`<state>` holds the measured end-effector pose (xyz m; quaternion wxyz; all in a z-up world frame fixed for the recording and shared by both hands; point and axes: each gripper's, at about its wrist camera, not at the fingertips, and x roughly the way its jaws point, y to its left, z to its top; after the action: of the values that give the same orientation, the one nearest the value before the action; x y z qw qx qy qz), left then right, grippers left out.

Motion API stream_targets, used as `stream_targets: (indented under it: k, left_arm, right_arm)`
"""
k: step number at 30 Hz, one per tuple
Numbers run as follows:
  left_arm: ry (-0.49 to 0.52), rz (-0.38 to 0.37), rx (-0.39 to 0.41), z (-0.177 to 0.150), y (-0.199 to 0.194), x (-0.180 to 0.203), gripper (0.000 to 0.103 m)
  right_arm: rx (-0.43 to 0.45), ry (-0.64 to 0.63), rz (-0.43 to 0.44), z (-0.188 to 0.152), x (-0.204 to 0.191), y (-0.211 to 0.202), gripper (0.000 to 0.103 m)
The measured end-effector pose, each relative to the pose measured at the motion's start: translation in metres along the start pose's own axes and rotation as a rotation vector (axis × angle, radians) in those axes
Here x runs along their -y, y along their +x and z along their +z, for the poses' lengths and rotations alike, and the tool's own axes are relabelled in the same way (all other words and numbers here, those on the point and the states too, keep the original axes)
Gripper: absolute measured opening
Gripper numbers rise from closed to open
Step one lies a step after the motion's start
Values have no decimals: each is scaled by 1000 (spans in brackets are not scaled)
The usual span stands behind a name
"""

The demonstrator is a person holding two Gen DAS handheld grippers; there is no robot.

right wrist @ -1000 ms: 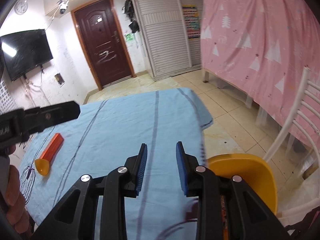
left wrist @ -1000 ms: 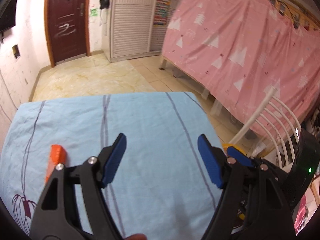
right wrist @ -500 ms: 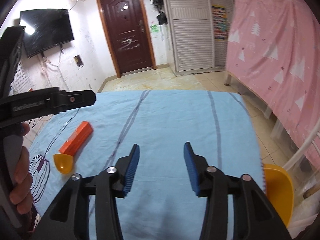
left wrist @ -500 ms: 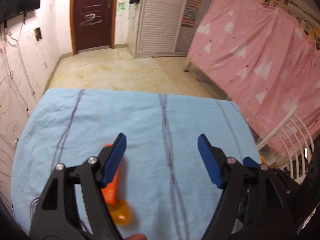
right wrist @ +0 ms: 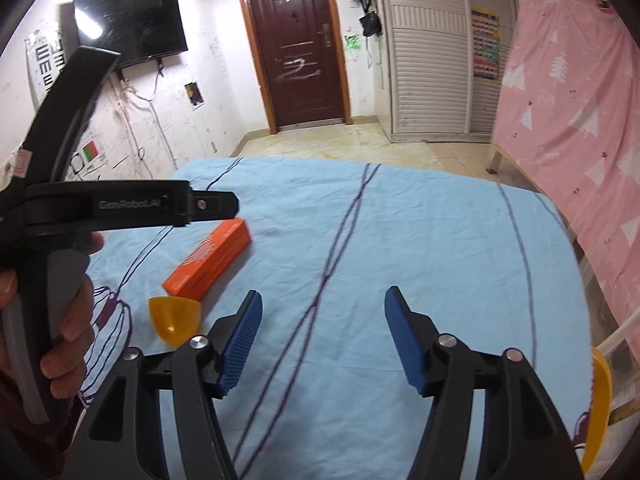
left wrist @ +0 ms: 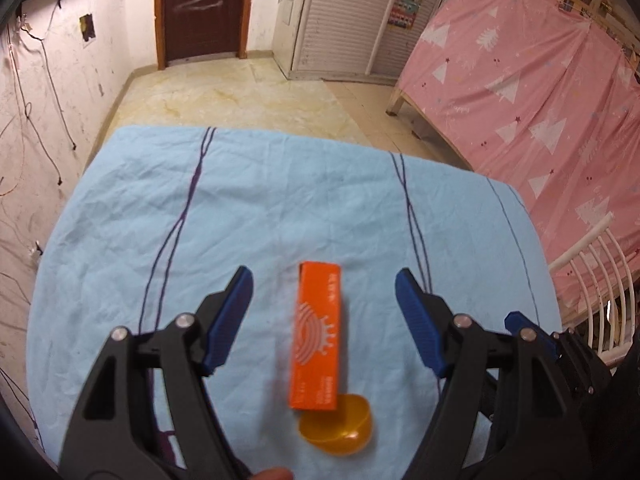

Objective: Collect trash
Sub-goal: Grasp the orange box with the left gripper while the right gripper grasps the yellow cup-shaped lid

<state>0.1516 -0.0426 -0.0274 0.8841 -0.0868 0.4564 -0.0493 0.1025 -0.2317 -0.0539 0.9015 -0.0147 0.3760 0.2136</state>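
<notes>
An orange carton lies flat on the light blue cloth, lengthwise between my open left gripper's blue pads, apart from both. A small amber plastic cup piece lies at its near end. In the right wrist view the carton and the amber piece sit left of my right gripper, which is open and empty above the cloth. The left gripper's body hovers over the carton there.
The blue cloth covers a table with dark stripes. A pink curtain hangs at the right. A white chair back and a yellow bin rim stand off the right edge. A door is at the back.
My left gripper has swung left so the carton now lies between its pads. My right gripper has opened wider and turned left.
</notes>
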Motion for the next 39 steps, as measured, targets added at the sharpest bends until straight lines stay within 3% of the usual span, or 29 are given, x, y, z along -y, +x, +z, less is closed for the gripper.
stream_targets:
  k: [12, 23, 39]
  left_arm:
    - [82, 21, -45, -8, 13, -5, 69]
    - [89, 6, -106, -16, 30, -6, 24]
    - [26, 48, 22, -16, -6, -39, 22]
  right_arm:
    - [-7, -57, 110, -3, -37, 2, 70]
    - [-32, -99, 149, -3, -61, 8, 72]
    - [-107, -134, 156, -2, -86, 36, 72]
